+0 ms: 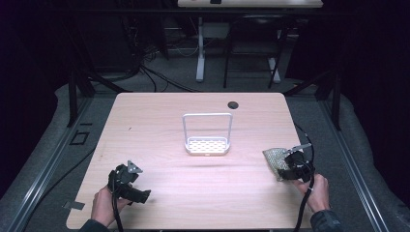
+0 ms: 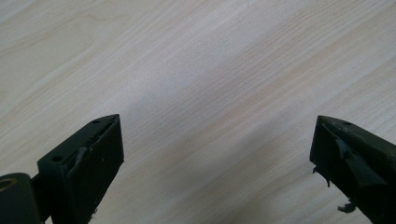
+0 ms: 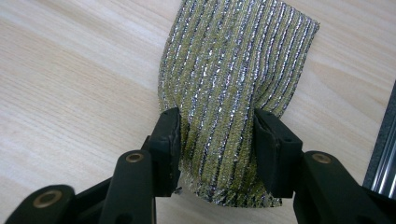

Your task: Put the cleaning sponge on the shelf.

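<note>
A glittery green-and-silver striped sponge cloth (image 1: 272, 158) (image 3: 233, 70) lies near the right edge of the wooden table (image 1: 159, 116). My right gripper (image 1: 285, 167) (image 3: 217, 125) is shut on its near end, and the cloth bulges between the two jaws. At the front left, my left gripper (image 1: 136, 191) (image 2: 217, 126) is held low over bare wood, open wide, with nothing between its jaws. A white wire rack (image 1: 207, 145) with a tall loop handle and a slotted base stands at the table's middle.
A dark round cable hole (image 1: 233, 104) sits near the table's far edge. Metal rails run along both sides of the table. A dark edge strip (image 3: 385, 140) shows beside the cloth in the right gripper view. Another desk's legs (image 1: 199, 53) stand beyond.
</note>
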Motion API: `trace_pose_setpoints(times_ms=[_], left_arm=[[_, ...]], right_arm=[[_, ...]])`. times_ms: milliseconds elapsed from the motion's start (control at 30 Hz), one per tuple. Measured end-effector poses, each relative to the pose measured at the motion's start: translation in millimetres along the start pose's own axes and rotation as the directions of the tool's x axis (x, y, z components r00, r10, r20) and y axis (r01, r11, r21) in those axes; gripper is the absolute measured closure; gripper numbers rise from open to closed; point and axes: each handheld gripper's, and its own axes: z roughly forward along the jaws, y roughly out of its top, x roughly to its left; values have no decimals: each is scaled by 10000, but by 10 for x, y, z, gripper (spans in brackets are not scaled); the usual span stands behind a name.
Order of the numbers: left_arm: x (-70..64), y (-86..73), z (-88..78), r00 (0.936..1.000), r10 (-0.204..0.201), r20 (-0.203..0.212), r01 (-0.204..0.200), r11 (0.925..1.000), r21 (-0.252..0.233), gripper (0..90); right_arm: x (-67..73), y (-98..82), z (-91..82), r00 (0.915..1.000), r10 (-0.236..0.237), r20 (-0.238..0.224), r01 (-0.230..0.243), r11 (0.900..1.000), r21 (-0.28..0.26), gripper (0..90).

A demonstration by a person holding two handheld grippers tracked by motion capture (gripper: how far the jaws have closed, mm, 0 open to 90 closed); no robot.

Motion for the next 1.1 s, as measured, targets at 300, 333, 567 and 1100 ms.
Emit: trace_pose_setpoints(times_ms=[300,333,567,1100], left_arm=[[3,-1,-7,10000,4,27,-3,10000,-88,0],[5,-1,-9,10000,10,38,-10,10000,-93,0],[-2,0,-4,10000,34,18,-34,10000,-57,0],[1,-1,3,10000,65,-63,-65,10000,-4,0]], right_arm=[[32,23,-159,9999,-56,-94,51,9984,-566,544],[35,24,-162,9999,-95,-90,90,9984,-567,544],[93,33,-210,9996,-249,-139,239,9977,-642,541],[320,100,-278,9955,-768,-562,722,9942,-800,537]])
